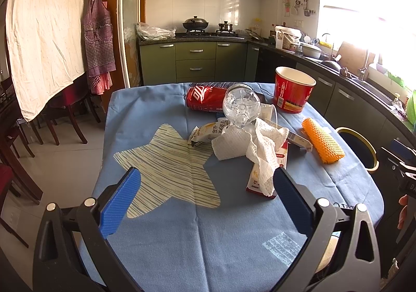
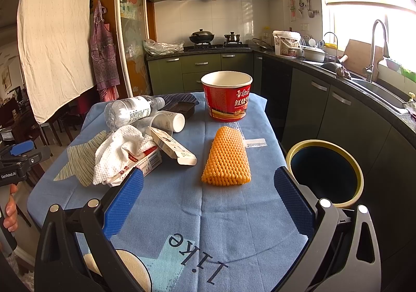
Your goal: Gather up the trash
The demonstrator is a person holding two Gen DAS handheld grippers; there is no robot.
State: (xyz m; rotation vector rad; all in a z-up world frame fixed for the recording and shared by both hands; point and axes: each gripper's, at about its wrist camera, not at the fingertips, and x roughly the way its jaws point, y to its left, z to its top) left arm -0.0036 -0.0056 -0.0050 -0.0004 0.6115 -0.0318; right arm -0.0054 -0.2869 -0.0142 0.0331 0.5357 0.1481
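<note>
Trash lies on a blue tablecloth (image 1: pixel 182 253): a crumpled white paper towel (image 1: pixel 249 143) (image 2: pixel 117 151), a clear plastic bottle (image 1: pixel 241 107) (image 2: pixel 130 110), a red cola can (image 1: pixel 205 98), a red noodle cup (image 1: pixel 292 91) (image 2: pixel 226 94), an orange foam net (image 1: pixel 322 143) (image 2: pixel 227 159), and small cartons (image 1: pixel 267 175) (image 2: pixel 173 149). A round bin (image 2: pixel 325 175) (image 1: pixel 356 146) stands beside the table's right edge. My left gripper (image 1: pixel 205 182) is open and empty, just short of the paper towel. My right gripper (image 2: pixel 208 188) is open and empty, with the foam net between its fingers' line.
A kitchen counter with sink (image 2: pixel 377 86) runs along the right. Stove with pots (image 2: pixel 213 39) is at the back. Chairs (image 1: pixel 65 110) and a hanging white sheet (image 1: pixel 44 32) are to the left. A white bottle (image 2: pixel 171 120) and dark tray (image 2: pixel 179 108) lie behind the towel.
</note>
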